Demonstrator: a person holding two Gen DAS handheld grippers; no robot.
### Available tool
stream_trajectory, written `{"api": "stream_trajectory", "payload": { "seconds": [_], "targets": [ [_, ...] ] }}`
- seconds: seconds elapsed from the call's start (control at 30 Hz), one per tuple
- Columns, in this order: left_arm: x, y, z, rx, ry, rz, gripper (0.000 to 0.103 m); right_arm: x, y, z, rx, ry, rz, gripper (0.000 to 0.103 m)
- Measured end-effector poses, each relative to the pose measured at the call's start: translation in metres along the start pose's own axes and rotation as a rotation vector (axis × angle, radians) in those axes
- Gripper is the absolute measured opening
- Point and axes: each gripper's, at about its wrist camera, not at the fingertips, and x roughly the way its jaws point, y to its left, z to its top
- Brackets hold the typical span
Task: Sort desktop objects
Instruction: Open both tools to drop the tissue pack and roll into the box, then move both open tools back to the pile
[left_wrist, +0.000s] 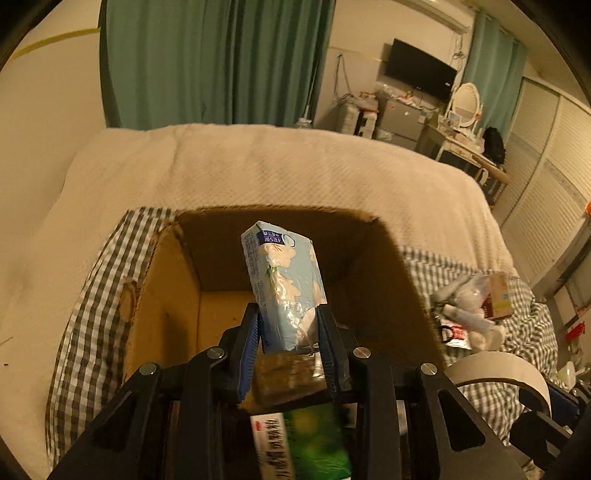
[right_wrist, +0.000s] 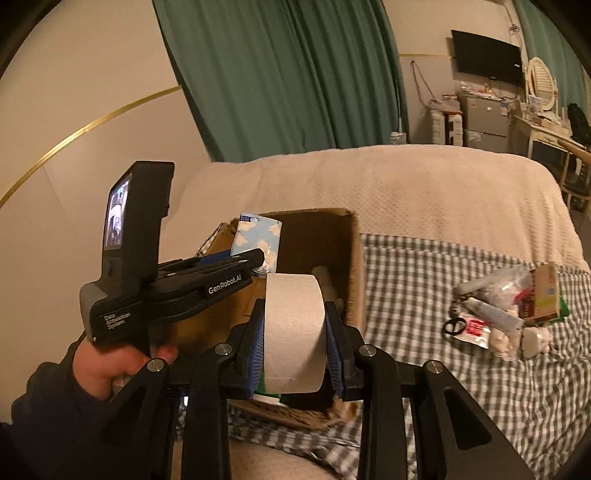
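My left gripper is shut on a light blue tissue pack and holds it upright over the open cardboard box. A green packet lies blurred in the box below the fingers. In the right wrist view the same tissue pack shows above the cardboard box, with the left gripper held in a person's hand. My right gripper is shut on a beige tape roll at the box's near side. The tape roll also shows at lower right in the left wrist view.
A pile of small items lies on the checked cloth to the right of the box; the pile shows in the left view too. A cream blanket covers the bed behind. Green curtains and a dresser stand beyond.
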Motion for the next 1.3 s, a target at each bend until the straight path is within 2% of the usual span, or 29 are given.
{"api": "stream_trajectory", "payload": {
  "seconds": [0.13,0.23,0.27,0.3,0.33,0.37,0.43,0.63,0.73,0.87,1.0,1.1,1.3],
  "targets": [
    [0.011,0.008,-0.004,-0.016,0.031,0.003,0.031,0.018,0.006,0.001,-0.005,0.027,0.023,0.028],
    [0.016,0.008,-0.005,-0.029,0.064,0.008,0.035,0.028,0.007,0.001,0.005,0.048,0.048,0.029],
    [0.015,0.008,-0.005,-0.029,0.061,0.007,0.038,0.031,0.007,0.0,0.007,0.059,0.053,0.029],
    [0.014,0.006,-0.005,-0.024,0.055,0.011,0.048,0.031,0.006,0.0,0.007,0.06,0.052,0.029],
    [0.012,0.006,-0.004,-0.02,0.053,0.017,0.052,0.031,0.005,-0.001,0.004,0.058,0.05,0.03],
    [0.01,0.004,-0.004,-0.017,0.048,0.027,0.055,0.03,0.003,-0.002,0.004,0.057,0.047,0.033],
    [0.005,0.002,-0.001,-0.019,0.045,0.029,0.055,0.027,-0.003,-0.003,0.017,0.054,0.049,0.04],
    [-0.019,-0.017,0.001,-0.035,0.026,-0.003,0.058,-0.006,-0.018,0.004,0.051,-0.014,0.039,0.041],
    [-0.036,-0.041,-0.002,-0.002,0.004,-0.018,0.066,-0.034,-0.026,0.004,0.024,-0.053,-0.009,0.041],
    [-0.056,-0.086,-0.009,0.042,-0.02,-0.075,0.067,-0.07,-0.048,-0.001,0.035,-0.092,-0.078,0.041],
    [-0.062,-0.135,-0.02,0.084,-0.01,-0.112,0.069,-0.106,-0.085,-0.015,0.072,-0.109,-0.167,0.041],
    [-0.058,-0.172,-0.031,0.112,-0.002,-0.137,0.076,-0.128,-0.119,-0.028,0.091,-0.106,-0.245,0.041],
    [-0.021,-0.233,-0.06,0.145,0.056,-0.153,0.077,-0.148,-0.184,-0.065,0.119,-0.067,-0.364,0.041]
  ]
}}
